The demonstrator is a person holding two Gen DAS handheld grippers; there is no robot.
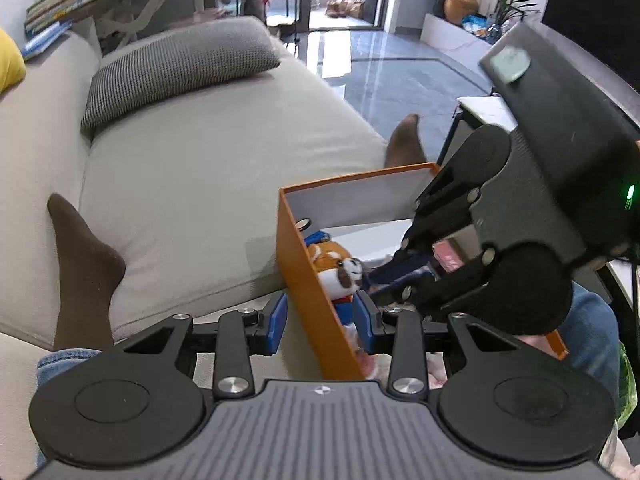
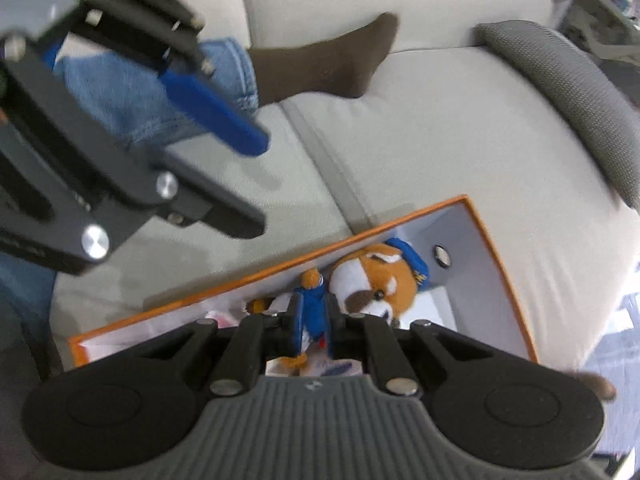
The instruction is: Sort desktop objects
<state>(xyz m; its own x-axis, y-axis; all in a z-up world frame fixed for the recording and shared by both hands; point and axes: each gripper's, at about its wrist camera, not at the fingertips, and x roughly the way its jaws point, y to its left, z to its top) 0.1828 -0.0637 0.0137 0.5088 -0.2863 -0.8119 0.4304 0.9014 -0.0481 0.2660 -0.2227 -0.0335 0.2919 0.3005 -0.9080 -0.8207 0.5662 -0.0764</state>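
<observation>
Orange-and-white plush dog toy [image 2: 372, 280] already inside orange cardboard box [image 1: 304, 264]; right gripper [image 2: 311, 320] pinches its blue clothing, release pending; left gripper [image 1: 322, 316] jaws apart, straddling box wall.

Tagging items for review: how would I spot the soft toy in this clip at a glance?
Find the grey sofa; on it sits an orange box with a white inside. The plush toy lies against the box's wall, with the right tool pinching its blue clothing. It is the only furry thing there: orange and white face, dark muzzle patch, blue cap.
</observation>
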